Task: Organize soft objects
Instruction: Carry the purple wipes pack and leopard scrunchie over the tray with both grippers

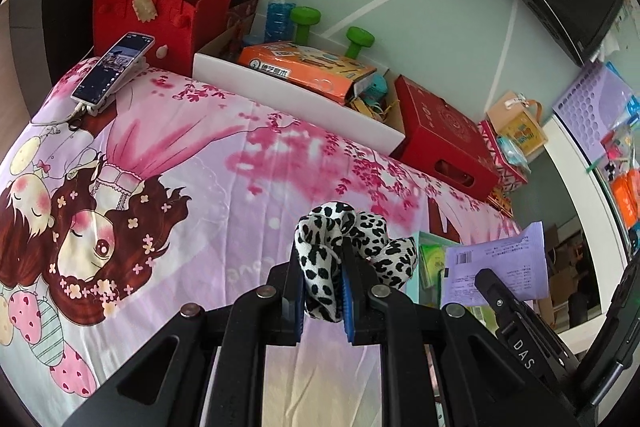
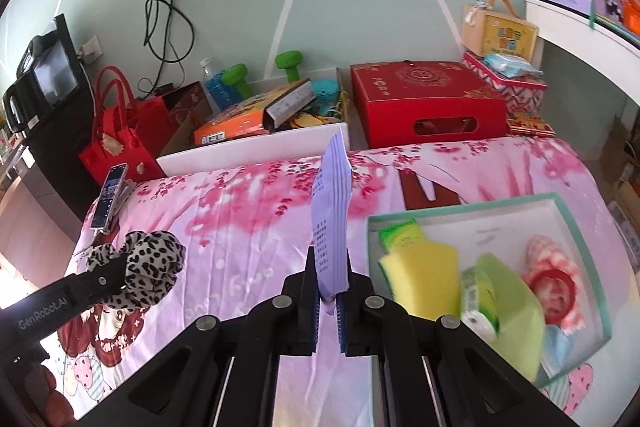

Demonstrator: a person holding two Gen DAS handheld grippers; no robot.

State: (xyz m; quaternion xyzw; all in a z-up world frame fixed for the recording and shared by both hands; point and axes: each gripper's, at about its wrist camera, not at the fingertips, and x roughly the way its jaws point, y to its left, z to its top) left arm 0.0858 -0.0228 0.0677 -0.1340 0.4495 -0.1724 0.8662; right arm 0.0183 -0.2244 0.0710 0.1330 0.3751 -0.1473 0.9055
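Left tongs (image 1: 322, 269) clamp the leopard scrunchie (image 1: 352, 243); right tongs (image 2: 330, 279) pinch a lavender packet (image 2: 332, 223).

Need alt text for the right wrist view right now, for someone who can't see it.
The right gripper is shut on a lavender printed packet above a pink cartoon bedsheet. To its right sits a mint-rimmed box holding a yellow sponge; at left, the left gripper holds a leopard-print scrunchie.

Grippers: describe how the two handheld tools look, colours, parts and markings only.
Both are matte black. The left gripper and right gripper each have two flat jaws lined with blue ribbed pads, angular linkage arms and round silver pivot bolts. White "GenRobot.AI" lettering runs along the left one's side. No cables or sleeves show.
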